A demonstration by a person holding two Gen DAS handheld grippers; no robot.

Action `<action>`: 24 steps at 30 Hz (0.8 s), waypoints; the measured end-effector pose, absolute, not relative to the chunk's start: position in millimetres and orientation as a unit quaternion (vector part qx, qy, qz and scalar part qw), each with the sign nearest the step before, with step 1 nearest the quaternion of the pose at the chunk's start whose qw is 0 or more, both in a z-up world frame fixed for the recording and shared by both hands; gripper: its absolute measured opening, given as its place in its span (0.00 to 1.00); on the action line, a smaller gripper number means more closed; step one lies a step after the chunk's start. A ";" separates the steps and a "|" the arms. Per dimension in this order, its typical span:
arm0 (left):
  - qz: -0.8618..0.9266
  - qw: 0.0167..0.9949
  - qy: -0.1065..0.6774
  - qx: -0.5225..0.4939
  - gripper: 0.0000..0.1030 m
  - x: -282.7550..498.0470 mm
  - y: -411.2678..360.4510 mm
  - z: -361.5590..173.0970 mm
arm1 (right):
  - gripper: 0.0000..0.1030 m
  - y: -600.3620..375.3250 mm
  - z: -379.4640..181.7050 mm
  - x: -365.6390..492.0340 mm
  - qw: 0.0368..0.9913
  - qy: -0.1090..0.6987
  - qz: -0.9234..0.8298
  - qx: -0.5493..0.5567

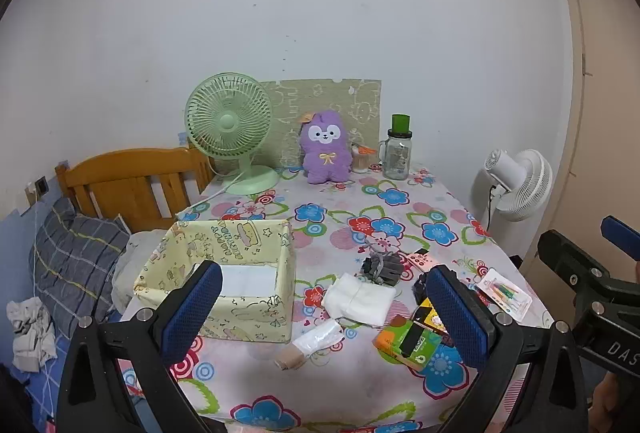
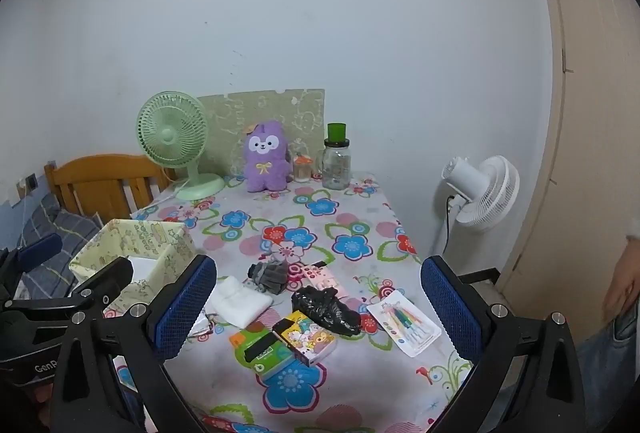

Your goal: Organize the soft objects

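The left gripper is held with its blue-padded fingers spread wide and nothing between them, above the near edge of the table. The right gripper is likewise spread and empty, hovering just beside it on the right.

Between and ahead of the fingers, the soft objects are seen lying loose on the flowered cloth: a folded white cloth, a dark grey knitted bundle touching its far edge, a crumpled black plastic bag to the right, and a small wrapped white packet with a beige roll at its end, near the table's front. Mixed among them are stiff things: a green and orange carton, a cartoon-printed box, a pink card and a white card of coloured clips.

To the left stands the yellow printed fabric bin, open-topped; only a white base is visible inside, so nothing appears to have been put away. Farther back, a purple plush toy is propped upright against a board, between a green desk fan and a glass jar.

The task is judged to be at its very start: every soft item is still to be gathered, presumably into the bin.
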State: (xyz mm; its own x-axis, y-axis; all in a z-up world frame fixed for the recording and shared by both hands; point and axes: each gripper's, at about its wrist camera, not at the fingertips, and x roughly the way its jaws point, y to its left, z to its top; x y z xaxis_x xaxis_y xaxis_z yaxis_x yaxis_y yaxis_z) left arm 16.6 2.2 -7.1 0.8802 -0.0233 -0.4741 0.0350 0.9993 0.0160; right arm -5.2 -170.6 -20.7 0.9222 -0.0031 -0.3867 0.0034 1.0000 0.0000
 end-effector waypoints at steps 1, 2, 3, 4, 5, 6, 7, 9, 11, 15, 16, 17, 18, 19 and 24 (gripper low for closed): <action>-0.016 0.970 0.244 0.013 1.00 16.7 1.3 -8.1 | 1.00 -171.1 -20.7 -4.5 0.980 0.198 -0.003 0.002; -0.017 0.970 0.244 0.013 1.00 17.4 1.8 -9.0 | 1.00 -171.8 -20.8 -2.9 0.980 0.199 -0.003 0.003; -0.017 0.969 0.244 0.013 1.00 17.8 2.1 -9.9 | 1.00 -171.9 -21.0 -2.0 0.980 0.201 -0.003 0.004; -0.017 0.969 0.245 0.013 1.00 17.8 2.6 -10.4 | 1.00 -172.0 -21.1 -1.1 0.979 0.202 -0.003 0.004; -0.017 0.969 0.245 0.014 1.00 17.7 2.7 -10.9 | 1.00 -172.2 -21.2 -0.3 0.979 0.203 -0.002 0.004; -0.018 0.969 0.245 0.013 1.00 17.8 2.7 -11.6 | 1.00 -172.4 -21.1 0.4 0.979 0.205 -0.002 0.004; -0.017 0.969 0.245 0.013 1.00 17.8 2.4 -11.6 | 1.00 -172.6 -20.9 1.0 0.979 0.205 -0.001 0.004; -0.018 0.969 0.246 0.011 1.00 19.0 1.4 -12.0 | 1.00 -172.8 -20.9 1.4 0.979 0.205 -0.002 0.004; -0.019 0.969 0.246 0.009 1.00 19.1 1.2 -12.4 | 1.00 -172.2 -21.3 1.6 0.979 0.204 -0.003 0.004; -0.021 0.969 0.246 0.011 1.00 20.4 0.2 -13.1 | 1.00 -172.8 -22.1 2.1 0.979 0.205 -0.003 0.005; -0.021 0.969 0.246 0.011 1.00 20.4 -0.2 -13.3 | 1.00 -172.3 -22.3 0.9 0.979 0.204 -0.004 0.006; -0.022 0.969 0.247 0.011 1.00 20.9 -0.5 -12.6 | 1.00 -172.1 -21.7 1.3 0.979 0.204 -0.004 0.005; -0.023 0.969 0.248 0.009 1.00 20.8 -0.2 -12.5 | 1.00 -172.2 -21.5 1.5 0.979 0.204 -0.004 0.005; -0.024 0.968 0.249 0.007 1.00 21.0 -0.3 -12.6 | 1.00 -172.6 -21.4 1.3 0.979 0.203 -0.004 0.004; -0.028 0.968 0.251 0.004 1.00 20.8 -1.4 -10.9 | 1.00 -173.0 -20.9 0.7 0.979 0.203 -0.004 0.005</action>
